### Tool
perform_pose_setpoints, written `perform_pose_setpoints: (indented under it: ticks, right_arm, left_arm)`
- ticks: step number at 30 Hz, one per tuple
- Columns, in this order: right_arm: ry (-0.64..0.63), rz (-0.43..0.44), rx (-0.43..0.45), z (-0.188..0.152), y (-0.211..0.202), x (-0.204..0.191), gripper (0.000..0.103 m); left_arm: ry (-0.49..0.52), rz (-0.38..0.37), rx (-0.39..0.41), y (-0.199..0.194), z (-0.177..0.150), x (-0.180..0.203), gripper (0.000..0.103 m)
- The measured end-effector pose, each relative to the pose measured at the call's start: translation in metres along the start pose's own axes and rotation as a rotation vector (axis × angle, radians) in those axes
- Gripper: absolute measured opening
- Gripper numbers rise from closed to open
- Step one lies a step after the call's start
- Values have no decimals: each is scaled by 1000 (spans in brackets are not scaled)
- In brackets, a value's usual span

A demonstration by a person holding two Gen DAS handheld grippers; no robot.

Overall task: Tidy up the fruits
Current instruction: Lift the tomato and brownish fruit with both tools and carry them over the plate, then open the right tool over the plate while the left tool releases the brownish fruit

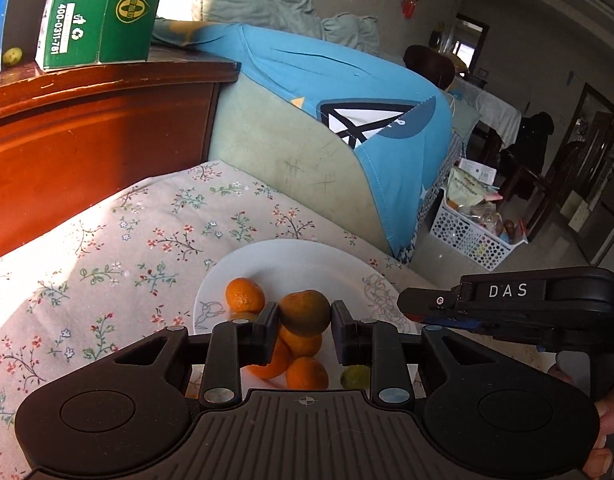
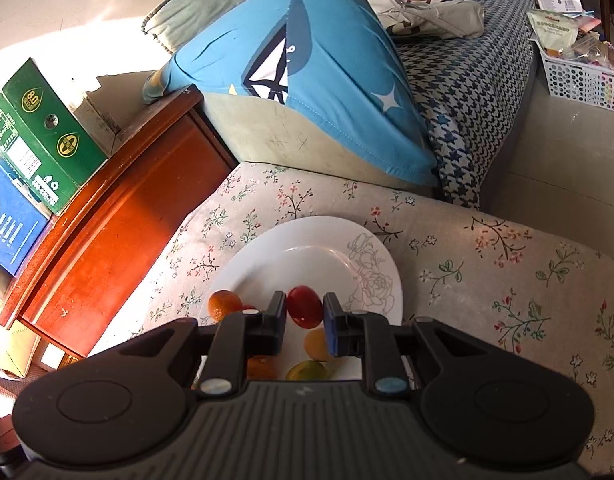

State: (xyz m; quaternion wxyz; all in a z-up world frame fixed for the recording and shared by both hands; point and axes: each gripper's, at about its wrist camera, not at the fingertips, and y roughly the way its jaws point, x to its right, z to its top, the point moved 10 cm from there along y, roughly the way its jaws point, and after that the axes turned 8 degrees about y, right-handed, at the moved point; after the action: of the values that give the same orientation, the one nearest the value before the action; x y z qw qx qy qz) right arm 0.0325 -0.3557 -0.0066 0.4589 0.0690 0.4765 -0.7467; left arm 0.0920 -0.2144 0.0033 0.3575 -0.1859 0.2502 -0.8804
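My left gripper [image 1: 305, 312] is shut on a dull orange-green mandarin [image 1: 305, 311], held above a white plate [image 1: 291, 256] with a drawn flower. Several orange mandarins [image 1: 245, 294] and a small green fruit [image 1: 356, 376] lie on the plate below. In the right wrist view my right gripper [image 2: 305, 308] is shut on a small red oval fruit [image 2: 305, 306] over the same plate [image 2: 307, 240]. An orange mandarin [image 2: 223, 303], a yellow fruit [image 2: 316, 343] and a green one [image 2: 307, 370] lie beneath it. The right gripper's black body [image 1: 507, 300] shows at the right of the left wrist view.
The plate rests on a floral cloth [image 1: 127, 240]. A red-brown wooden cabinet [image 1: 87, 128] stands at the left with a green carton [image 1: 99, 12] and a blue box [image 2: 7, 216] on top. Behind is a bed with a blue pillow [image 2: 307, 64]. A white perforated basket [image 1: 471, 240] sits on the floor.
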Motion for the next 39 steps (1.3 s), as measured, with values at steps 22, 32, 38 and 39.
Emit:
perform_pose_setpoints:
  ticks: [22,32,38,39]
  right_arm:
    - [106,-14,-35,14,32,21,24]
    - [61,-19,-18,15,21,11,30]
    - [37,-11,19,12,0,-1,41]
    - [32,-13,23,11,-4,-4,41]
  left_arm:
    - [108,-22,-27,39,-1,25,36]
    - [74,74,-26,10,13,2,65]
    - [82,109,-30,-13,13,-6,77]
    - [87,111,-30,-16,13,-6,78]
